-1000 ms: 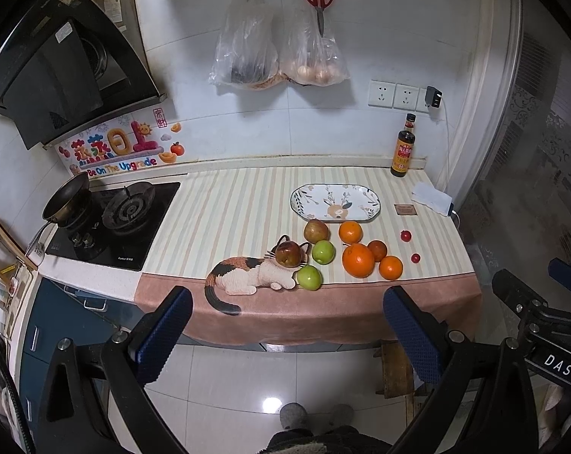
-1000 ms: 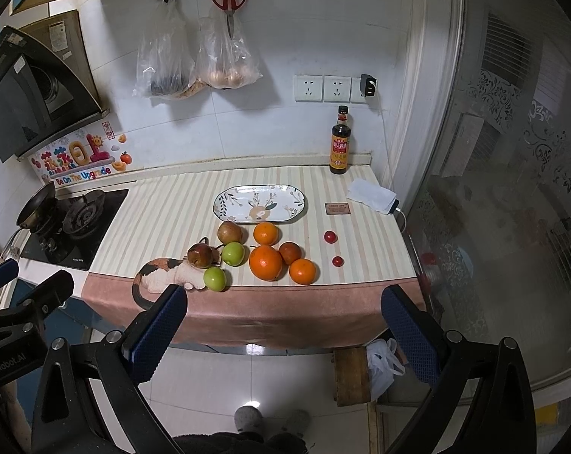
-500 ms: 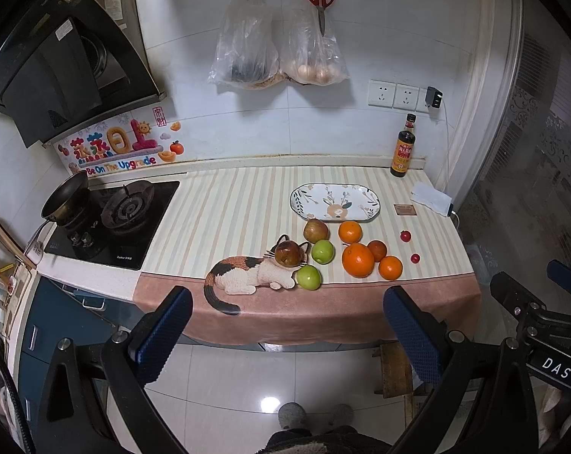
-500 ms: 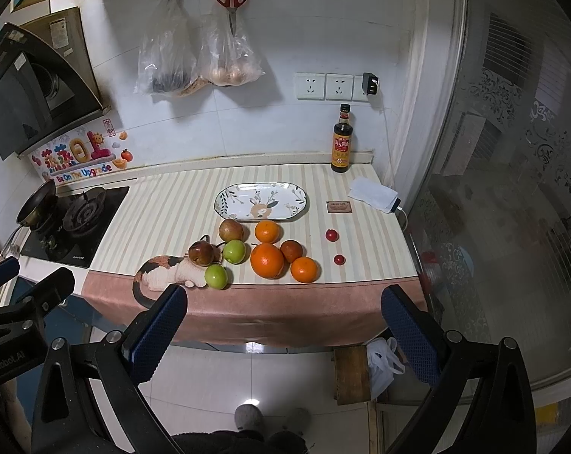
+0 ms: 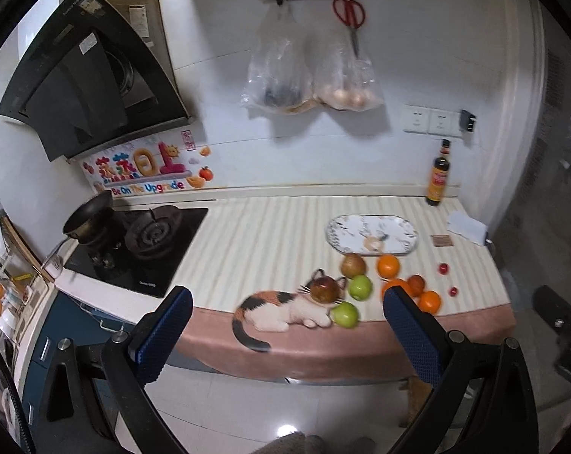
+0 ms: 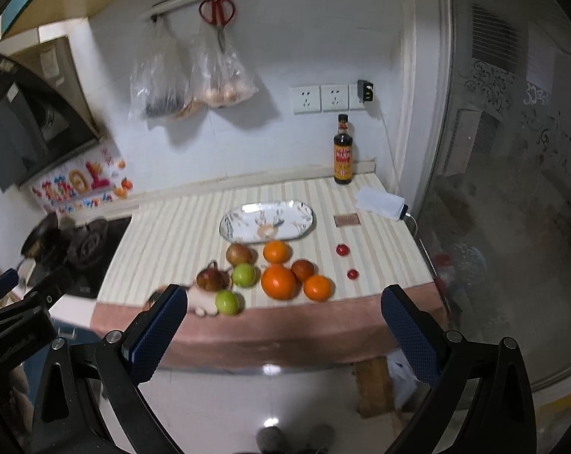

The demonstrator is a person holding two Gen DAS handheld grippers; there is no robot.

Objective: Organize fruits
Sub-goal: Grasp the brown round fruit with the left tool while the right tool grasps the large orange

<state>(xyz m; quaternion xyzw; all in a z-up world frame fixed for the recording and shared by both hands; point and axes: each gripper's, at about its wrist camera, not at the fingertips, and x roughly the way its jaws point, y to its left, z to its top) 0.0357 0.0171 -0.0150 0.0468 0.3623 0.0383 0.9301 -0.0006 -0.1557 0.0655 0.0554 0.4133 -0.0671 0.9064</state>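
Both tools held out short of the counter edge, above the tiled floor, fingers spread wide with nothing between them: left gripper (image 5: 287,333), right gripper (image 6: 283,329). Probably a starting stance, squared up to survey the pile before a first pick.

Fruit clustered near the front of the striped beige counter cloth (image 6: 179,234), just ahead of the empty oval patterned ceramic plate (image 6: 267,221), likely the intended destination. Large orange (image 6: 279,282) in the middle, smaller orange (image 6: 276,251) behind it beside the plate, another small orange (image 6: 317,287) and a dark reddish fruit (image 6: 303,270) to the right. Two green apples (image 6: 244,274), a brownish pear (image 6: 239,253) and a red-brown apple (image 6: 210,279) to the left, the last sitting on a printed calico cat (image 5: 281,308). Two tiny red fruits (image 6: 343,249) lying apart, toward the right edge.

Readable writing: "Be On The Upgrade" on the colourful wall sticker (image 5: 145,174). Label on the dark sauce bottle (image 6: 342,151) too small to read.
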